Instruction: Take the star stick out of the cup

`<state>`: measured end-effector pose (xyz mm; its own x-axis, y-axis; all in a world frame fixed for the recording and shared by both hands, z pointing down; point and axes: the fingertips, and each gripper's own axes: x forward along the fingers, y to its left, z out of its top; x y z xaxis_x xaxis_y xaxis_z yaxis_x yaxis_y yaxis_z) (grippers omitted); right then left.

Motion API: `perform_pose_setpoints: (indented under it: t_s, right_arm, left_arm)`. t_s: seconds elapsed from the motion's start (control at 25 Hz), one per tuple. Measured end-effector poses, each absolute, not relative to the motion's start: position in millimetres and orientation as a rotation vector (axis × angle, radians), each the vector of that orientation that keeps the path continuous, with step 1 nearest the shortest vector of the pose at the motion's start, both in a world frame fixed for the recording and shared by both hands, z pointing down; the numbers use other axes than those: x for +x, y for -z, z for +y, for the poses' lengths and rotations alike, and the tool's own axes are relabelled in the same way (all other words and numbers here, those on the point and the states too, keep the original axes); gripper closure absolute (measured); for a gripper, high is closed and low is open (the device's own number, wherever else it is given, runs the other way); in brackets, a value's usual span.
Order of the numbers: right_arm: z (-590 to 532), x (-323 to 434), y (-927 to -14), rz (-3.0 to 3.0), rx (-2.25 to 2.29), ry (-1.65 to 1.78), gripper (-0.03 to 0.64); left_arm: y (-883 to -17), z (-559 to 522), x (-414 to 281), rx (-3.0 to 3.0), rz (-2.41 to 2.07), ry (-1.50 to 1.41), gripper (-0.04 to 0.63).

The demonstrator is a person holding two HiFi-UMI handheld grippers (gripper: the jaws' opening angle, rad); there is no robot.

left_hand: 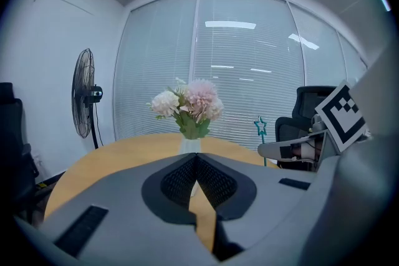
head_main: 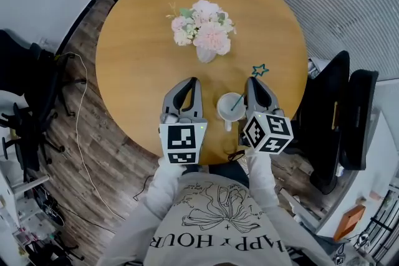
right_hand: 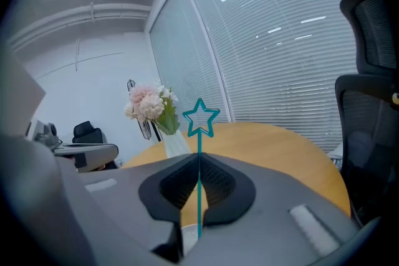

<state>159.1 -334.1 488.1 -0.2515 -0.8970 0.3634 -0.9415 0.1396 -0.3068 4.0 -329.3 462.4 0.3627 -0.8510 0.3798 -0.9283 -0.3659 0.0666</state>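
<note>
Teal and thin, the star stick (right_hand: pixel 199 142) is pinched by the right gripper (right_hand: pixel 198 159). Its jaws are pressed together on the stem, the open star stands just above the tips, and the stem runs down between the pads. In the head view the stick is tilted: its lower end lies inside the mouth of the white cup (head_main: pixel 230 106), while the star end leans out past the rim, away from the person and to the right, over the table (head_main: pixel 137 40). The cup stands on the wood close to the table's near edge, between the two grippers. The left gripper (head_main: pixel 194 80) is just left of the cup and apart from it. Its jaws are pressed together with nothing between them, and only bare wood shows in the slit below the tips in the left gripper view. Beyond both grippers, near the table's middle, a white vase (head_main: pixel 206 54) holds pink flowers (head_main: pixel 209 34). A fan (left_hand: pixel 84 93) stands by the wall at the left, and black chairs (head_main: pixel 340 112) sit off the table's right side
</note>
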Motion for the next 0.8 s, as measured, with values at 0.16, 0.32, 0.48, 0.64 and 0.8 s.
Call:
perform_pose_setpoints:
  t_s: [0.16,0.32,0.48,0.64,0.8]
  right_arm:
    - [-332.8,159.0,-475.1,-2.319,1.887,-0.702,0.601]
    - [-328.3,157.0,-457.9,-2.339,1.903,-0.663,0.601]
    - [-323.9,157.0,-440.4,-2.361,1.925,-0.616,0.601]
    - [-321.1,157.3,-424.4,-2.380,1.947,-0.568,0.601]
    - [-316.0,157.6,-406.4,-2.390,1.966,-0.505,0.601]
  left_arm:
    - [-450.0,-329.3,3.9,2.384,-1.592,-0.381,0.589]
    - [-435.3,-325.8,2.6,2.405,-1.603,-0.353,0.589]
    - [-421.9,-321.1,1.7,2.429,-1.612,-0.329,0.589]
    - [-409.2,-319.1,0.0,2.451,-1.626,-0.305,0.589]
    - [-395.4,-316.2,-0.8,2.474,-1.635,-0.280,0.589]
